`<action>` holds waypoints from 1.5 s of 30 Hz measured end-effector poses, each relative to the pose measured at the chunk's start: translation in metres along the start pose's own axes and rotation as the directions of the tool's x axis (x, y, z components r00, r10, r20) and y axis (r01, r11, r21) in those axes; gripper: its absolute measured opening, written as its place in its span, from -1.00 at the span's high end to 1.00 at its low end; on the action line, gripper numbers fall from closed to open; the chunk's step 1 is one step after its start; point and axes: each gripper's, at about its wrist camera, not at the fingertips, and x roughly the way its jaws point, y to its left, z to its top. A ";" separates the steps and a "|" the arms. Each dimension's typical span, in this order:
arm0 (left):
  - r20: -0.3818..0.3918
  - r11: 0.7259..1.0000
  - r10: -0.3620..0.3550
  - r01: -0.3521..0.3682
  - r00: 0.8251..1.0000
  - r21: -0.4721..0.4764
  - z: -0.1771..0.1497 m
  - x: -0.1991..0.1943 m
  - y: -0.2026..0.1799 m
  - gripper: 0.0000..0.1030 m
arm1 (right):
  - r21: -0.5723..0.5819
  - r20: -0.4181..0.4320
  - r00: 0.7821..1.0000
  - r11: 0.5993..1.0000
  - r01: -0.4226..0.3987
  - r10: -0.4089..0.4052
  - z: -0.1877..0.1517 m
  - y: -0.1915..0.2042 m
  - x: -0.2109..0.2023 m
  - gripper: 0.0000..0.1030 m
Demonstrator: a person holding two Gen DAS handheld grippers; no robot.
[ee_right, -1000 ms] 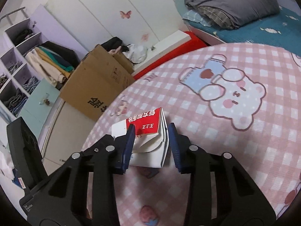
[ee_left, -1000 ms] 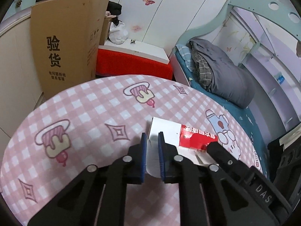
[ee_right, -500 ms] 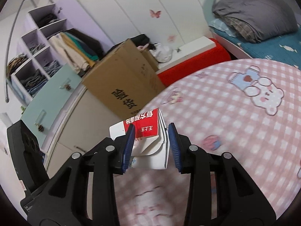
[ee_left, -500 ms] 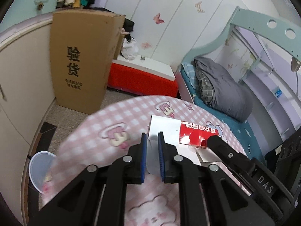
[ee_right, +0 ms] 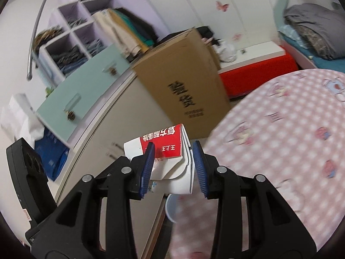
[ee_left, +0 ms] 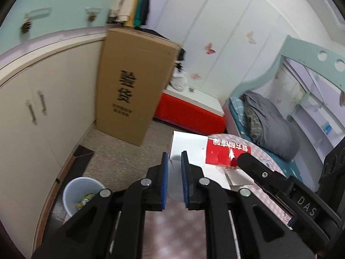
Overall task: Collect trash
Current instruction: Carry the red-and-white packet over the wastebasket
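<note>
I have the white and red carton (ee_left: pixel 194 149) pinched from both ends: my left gripper (ee_left: pixel 174 177) is clamped on a thin white flap of it, and my right gripper (ee_right: pixel 173 168) is closed on the folded, bulkier end, blue pads pressing either side. The carton hangs in the air off the edge of the pink checked table (ee_right: pixel 291 151), clear of its cloth. Below and to the left in the left wrist view sits the pale trash bin (ee_left: pixel 80 194) on the floor, with some scraps already in it (its rim also peeks out under the carton (ee_right: pixel 163 146) from the right wrist). A tall cardboard box (ee_left: pixel 133 86) stands against the cream cabinet (ee_left: pixel 36 116) just beyond the bin. Further back are a red bench (ee_left: pixel 189 112) and a bed with a grey blanket (ee_left: pixel 271 125). Nothing lies between the carton and the bin.
</note>
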 end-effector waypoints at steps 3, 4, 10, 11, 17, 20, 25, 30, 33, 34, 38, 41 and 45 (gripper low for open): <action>0.016 0.999 0.030 -0.029 0.999 -0.041 0.003 -0.014 0.040 0.78 | -0.023 -0.031 0.999 0.999 -0.024 0.023 -0.012 0.025 0.020 0.27; 0.020 0.998 0.037 -0.036 0.999 -0.050 0.003 -0.017 0.049 0.78 | -0.031 -0.045 0.999 0.999 -0.032 0.031 -0.017 0.035 0.028 0.27; 0.035 0.990 0.100 -0.096 0.994 -0.104 0.003 -0.030 0.111 0.78 | -0.066 -0.118 0.992 0.996 -0.063 0.055 -0.040 0.070 0.073 0.27; 0.034 0.988 0.108 -0.103 0.994 -0.116 0.003 -0.030 0.121 0.78 | -0.072 -0.132 0.990 0.995 -0.067 0.057 -0.044 0.074 0.082 0.27; 0.009 0.974 0.153 -0.149 0.988 -0.170 -0.004 -0.020 0.173 0.78 | -0.096 -0.200 0.978 0.992 -0.082 0.061 -0.066 0.091 0.127 0.27; -0.007 0.966 0.168 -0.166 0.986 -0.198 -0.008 -0.011 0.195 0.79 | -0.101 -0.229 0.972 0.991 -0.086 0.061 -0.074 0.094 0.148 0.27; -0.034 0.954 0.188 -0.191 0.982 -0.231 -0.013 0.009 0.220 0.78 | -0.104 -0.265 0.963 0.991 -0.084 0.054 -0.084 0.093 0.180 0.27; -0.070 0.944 0.201 -0.213 0.977 -0.254 -0.021 0.032 0.242 0.79 | -0.109 -0.290 0.957 0.992 -0.064 0.030 -0.095 0.089 0.207 0.27; -0.089 0.940 0.205 -0.221 0.975 -0.261 -0.023 0.045 0.251 0.79 | -0.115 -0.301 0.953 0.992 -0.054 0.017 -0.100 0.086 0.221 0.27; -0.093 0.939 0.205 -0.222 0.974 -0.263 -0.024 0.048 0.252 0.79 | -0.113 -0.308 0.951 0.992 -0.050 0.013 -0.102 0.084 0.226 0.27; -0.115 0.935 0.211 -0.234 0.971 -0.266 -0.026 0.063 0.260 0.78 | -0.111 -0.325 0.946 0.993 -0.038 0.000 -0.107 0.078 0.241 0.27; -0.130 0.933 0.214 -0.242 0.968 -0.267 -0.026 0.074 0.265 0.79 | -0.110 -0.328 0.945 0.993 -0.030 -0.008 -0.111 0.074 0.250 0.21; -0.155 0.933 0.220 -0.254 0.963 -0.255 -0.028 0.088 0.268 0.78 | -0.127 -0.326 0.945 0.992 -0.018 -0.024 -0.117 0.073 0.259 0.04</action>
